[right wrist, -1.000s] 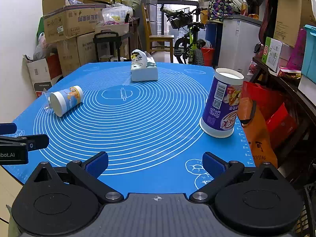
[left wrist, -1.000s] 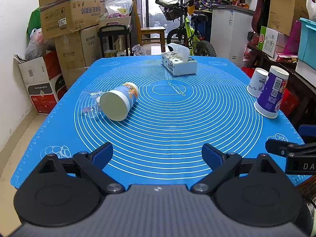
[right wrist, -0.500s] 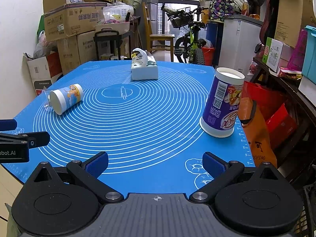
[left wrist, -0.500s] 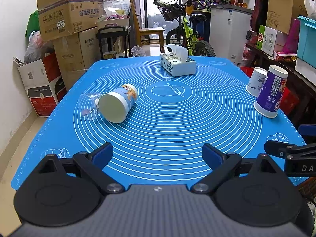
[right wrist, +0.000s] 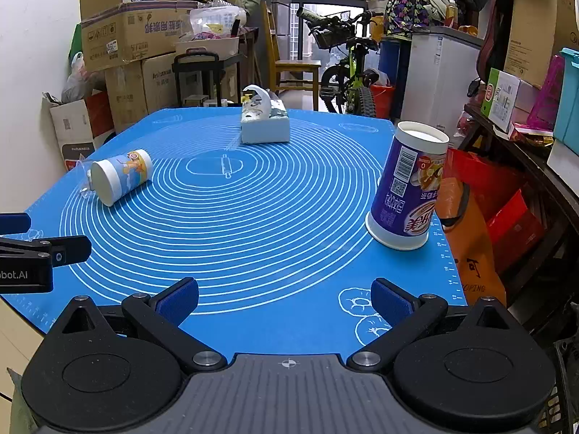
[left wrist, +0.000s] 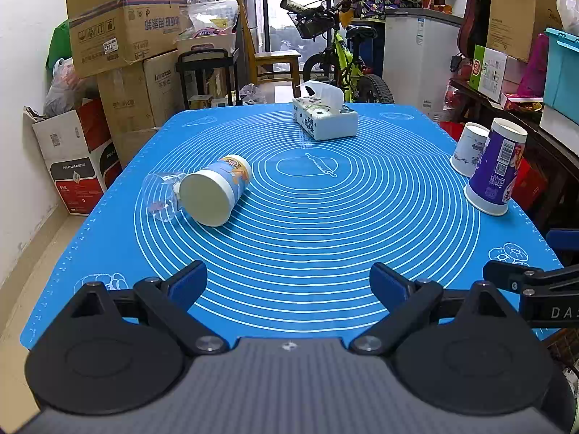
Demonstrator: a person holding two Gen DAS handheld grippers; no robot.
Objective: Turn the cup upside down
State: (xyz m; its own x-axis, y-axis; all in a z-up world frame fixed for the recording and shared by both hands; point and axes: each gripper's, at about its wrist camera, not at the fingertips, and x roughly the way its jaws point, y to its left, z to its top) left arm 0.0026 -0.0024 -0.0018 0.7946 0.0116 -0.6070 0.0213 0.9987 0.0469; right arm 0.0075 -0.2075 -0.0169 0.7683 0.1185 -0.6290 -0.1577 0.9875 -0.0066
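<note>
A blue-and-white cartoon paper cup (left wrist: 216, 190) lies on its side on the blue mat (left wrist: 307, 238), left of centre, its white base facing me; it also shows in the right wrist view (right wrist: 121, 176). A clear plastic cup (left wrist: 161, 196) lies on its side against it. A purple cup (left wrist: 496, 166) stands upside down at the right edge, also in the right wrist view (right wrist: 409, 186). A small white cup (left wrist: 469, 149) stands behind it. My left gripper (left wrist: 288, 284) is open and empty near the front edge. My right gripper (right wrist: 286, 300) is open and empty at the front right.
A tissue box (left wrist: 324, 115) sits at the far middle of the mat. Cardboard boxes (left wrist: 123, 29) stack up at the far left, a bicycle (left wrist: 340, 58) and a white cabinet (left wrist: 416, 61) stand beyond the table. Shelves with boxes line the right side.
Both views have shifted slightly, with the cups a touch lower and nearer in frame. Nothing on the mat has moved and both grippers stay open.
</note>
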